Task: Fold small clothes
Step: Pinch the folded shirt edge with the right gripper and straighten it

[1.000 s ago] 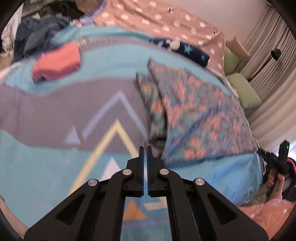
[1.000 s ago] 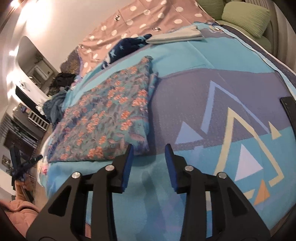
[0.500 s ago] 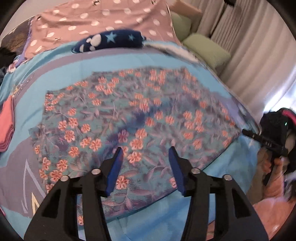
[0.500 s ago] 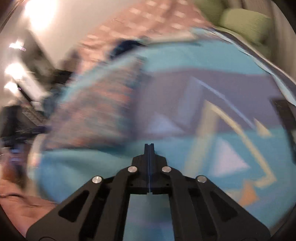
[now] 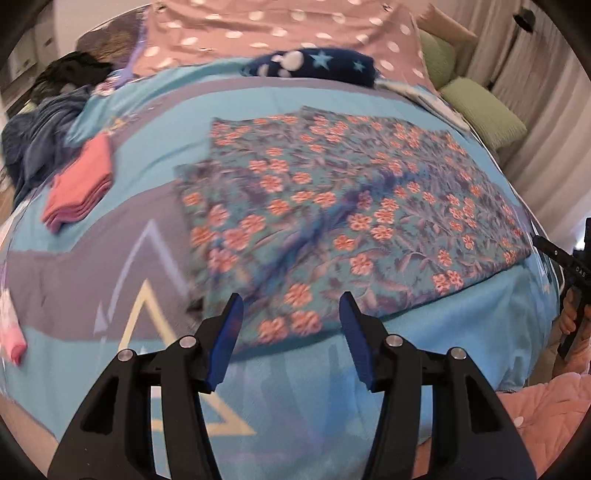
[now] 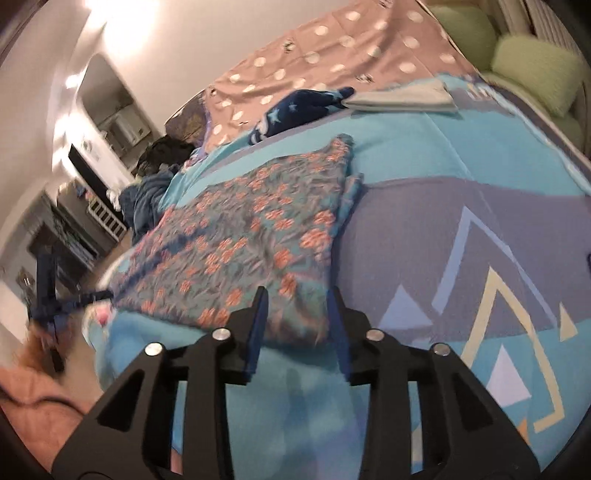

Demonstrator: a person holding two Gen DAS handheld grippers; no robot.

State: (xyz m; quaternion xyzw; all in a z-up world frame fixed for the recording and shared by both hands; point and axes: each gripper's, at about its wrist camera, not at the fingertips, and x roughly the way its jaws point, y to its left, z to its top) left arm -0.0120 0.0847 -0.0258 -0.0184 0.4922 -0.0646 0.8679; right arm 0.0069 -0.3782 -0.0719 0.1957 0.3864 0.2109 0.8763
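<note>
Left wrist view: the bed cover (image 5: 280, 110), turquoise and grey with pale triangles, fills the frame and carries everything else.
Floral garment (image 5: 343, 206): partly folded, lying flat across the middle of the cover, its near hem just beyond both sets of fingers; in the right wrist view its near corner (image 6: 295, 317) sits between that gripper's pads.
Pink stack (image 5: 79, 192): folded pieces well to the left of the floral garment, apart from it.
Navy starred cloth (image 5: 314, 66): at the far edge of the cover, against the dotted bedding (image 5: 280, 22).
Left gripper (image 5: 290, 325): jaws apart, nothing between the pads, poised over the near hem.
Right gripper (image 6: 297, 325): jaws have just been opening and stand apart, framing the near corner without pressing on it.
Person: a hand (image 5: 570, 317) on the other tool's handle shows at the right rim.
Risk, layers: the garment looks doubled, so a shallow pinch may catch only the top layer and peel the fold open.
Risk, cover: fingers driven too low may nip the bed cover with the hem and drag it.
Risk, skew: gripping at uneven points along the hem would likely leave a crooked crease.
Risk, blur: both views smear, so exact pad height above the cloth cannot be told.
</note>
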